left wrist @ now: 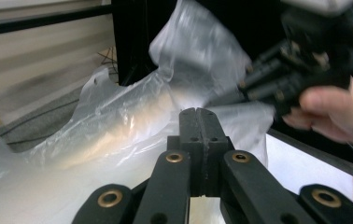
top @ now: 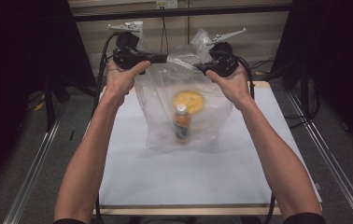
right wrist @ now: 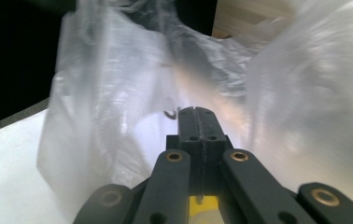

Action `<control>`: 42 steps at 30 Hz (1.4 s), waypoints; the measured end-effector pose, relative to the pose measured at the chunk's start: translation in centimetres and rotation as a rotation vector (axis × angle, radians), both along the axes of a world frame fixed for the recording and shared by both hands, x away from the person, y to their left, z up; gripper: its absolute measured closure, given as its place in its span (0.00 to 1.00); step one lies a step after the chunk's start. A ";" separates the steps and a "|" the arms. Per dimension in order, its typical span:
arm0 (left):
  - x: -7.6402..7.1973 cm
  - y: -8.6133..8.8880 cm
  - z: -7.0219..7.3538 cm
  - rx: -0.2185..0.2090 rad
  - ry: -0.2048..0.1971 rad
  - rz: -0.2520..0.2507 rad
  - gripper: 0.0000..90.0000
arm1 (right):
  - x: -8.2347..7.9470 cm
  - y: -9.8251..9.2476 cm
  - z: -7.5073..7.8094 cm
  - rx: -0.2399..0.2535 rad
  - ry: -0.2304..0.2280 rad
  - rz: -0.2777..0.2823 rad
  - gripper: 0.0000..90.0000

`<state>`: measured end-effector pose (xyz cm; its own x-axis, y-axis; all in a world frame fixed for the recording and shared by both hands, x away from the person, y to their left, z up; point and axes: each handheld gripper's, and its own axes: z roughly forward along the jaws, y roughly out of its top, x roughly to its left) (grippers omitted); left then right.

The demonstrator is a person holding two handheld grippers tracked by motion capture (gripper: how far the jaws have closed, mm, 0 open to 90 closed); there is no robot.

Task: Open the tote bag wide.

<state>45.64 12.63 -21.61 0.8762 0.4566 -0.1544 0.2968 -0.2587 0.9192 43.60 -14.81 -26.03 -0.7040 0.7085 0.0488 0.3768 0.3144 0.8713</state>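
Clear plastic bag [top: 184,100] is held up by clenched left gripper [top: 161,58] and right gripper [top: 201,68]; bottle [top: 181,122] is seen inside.

A clear crinkled plastic bag [top: 184,100] is showing a round yellow object [top: 189,100] and a white-capped orange bottle [top: 181,122] at the frame's centre.

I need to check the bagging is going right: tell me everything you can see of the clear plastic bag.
The clear, thin, crinkled plastic bag is held up above the white table by its top edge, the left gripper and right gripper each shut on a side. Its bottom rests on the table. Through the film show a round yellow object and an orange bottle with a white cap.
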 end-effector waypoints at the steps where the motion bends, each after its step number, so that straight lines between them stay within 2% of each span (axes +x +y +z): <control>1: -0.2 -0.4 0.2 -0.005 -0.008 -0.005 1.00 | -0.4 0.1 -0.2 0.006 -0.002 0.006 1.00; 2: -0.4 -1.3 0.5 0.018 -0.039 -0.015 1.00 | -1.0 0.5 -0.6 0.006 -0.011 0.021 1.00; 4: -0.2 -1.8 0.4 0.025 -0.038 -0.014 1.00 | -1.6 1.0 -1.0 -0.003 -0.015 0.035 1.00; 6: 0.6 -2.6 -0.5 0.024 0.000 -0.009 1.00 | -2.2 1.4 -1.2 -0.006 -0.021 0.046 1.00; 7: 0.6 -2.6 -0.5 0.024 0.000 -0.009 1.00 | -2.5 1.5 -1.3 -0.007 -0.020 0.048 1.00; 8: 1.3 -3.0 -1.6 0.052 0.019 0.020 1.00 | -2.7 1.6 -1.5 -0.009 -0.022 0.052 1.00; 9: 1.3 -3.0 -1.6 0.052 0.019 0.020 1.00 | -2.9 1.6 -1.7 -0.012 -0.023 0.046 1.00; 11: 1.7 -3.2 -3.5 0.064 0.047 0.035 1.00 | -3.1 1.5 -2.0 -0.005 -0.020 0.049 1.00; 14: 1.5 -3.5 -4.3 0.091 0.046 0.018 1.00 | -3.7 1.6 -2.8 0.001 -0.022 0.067 1.00; 16: 1.0 -3.7 -5.2 0.061 0.048 -0.018 1.00 | -4.2 1.8 -3.6 0.012 -0.021 0.076 1.00; 18: 0.4 -3.8 -5.6 0.030 0.036 -0.053 1.00 | -4.6 2.1 -4.6 0.013 -0.025 0.079 1.00; 19: 0.4 -3.8 -5.6 0.030 0.036 -0.053 1.00 | -4.9 2.3 -5.0 0.015 -0.022 0.086 1.00; 20: 0.1 -3.9 -5.7 0.005 0.031 -0.076 1.00 | -4.9 2.3 -5.0 0.015 -0.022 0.086 1.00; 21: -0.3 -3.9 -5.9 -0.007 0.031 -0.079 1.00 | -5.4 2.6 -5.8 0.025 -0.023 0.088 1.00; 22: -0.9 -4.1 -6.3 -0.002 0.032 -0.091 1.00 | -5.7 2.7 -6.1 0.028 -0.026 0.087 1.00; 24: -1.3 -4.2 -7.0 0.022 0.036 -0.087 1.00 | -6.2 3.0 -6.8 0.039 -0.022 0.095 1.00; 28: -1.7 -3.8 -8.4 0.009 0.049 -0.077 1.00 | -7.2 3.5 -7.4 0.046 -0.028 0.105 1.00; 30: -2.2 -3.2 -9.5 0.039 0.048 -0.051 1.00 | -8.1 3.6 -8.0 0.044 -0.041 0.098 1.00; 32: -2.4 -3.0 -9.9 0.051 0.050 -0.032 1.00 | -8.6 3.5 -8.5 0.056 -0.045 0.091 1.00; 33: -2.6 -2.8 -10.2 0.026 0.056 -0.026 1.00 | -8.9 3.4 -8.7 0.062 -0.049 0.084 1.00; 34: -3.0 -2.3 -10.8 0.022 0.063 -0.008 1.00 | -9.2 3.3 -8.9 0.065 -0.053 0.082 1.00; 36: -3.1 -2.0 -11.1 0.021 0.064 -0.001 1.00 | -9.4 3.3 -9.2 0.073 -0.051 0.083 1.00; 37: -3.5 -1.5 -11.7 -0.003 0.072 0.008 1.00 | -9.8 3.4 -9.7 0.062 -0.058 0.075 1.00; 39: -3.9 -1.0 -12.2 -0.011 0.073 0.021 1.00 | -10.2 3.3 -10.1 0.070 -0.063 0.066 1.00; 40: -4.0 -0.8 -12.4 0.006 0.069 0.035 1.00 | -10.4 3.3 -10.4 0.080 -0.065 0.061 1.00; 42: -4.1 -0.5 -13.0 -0.008 0.066 0.037 1.00 | -10.5 3.2 -10.8 0.091 -0.064 0.052 1.00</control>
<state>41.50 12.14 -34.60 0.8467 0.4867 -0.2152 0.3661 -0.2393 0.8993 33.06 -11.62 -36.84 -0.7435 0.6656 0.0647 0.3043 0.2506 0.9190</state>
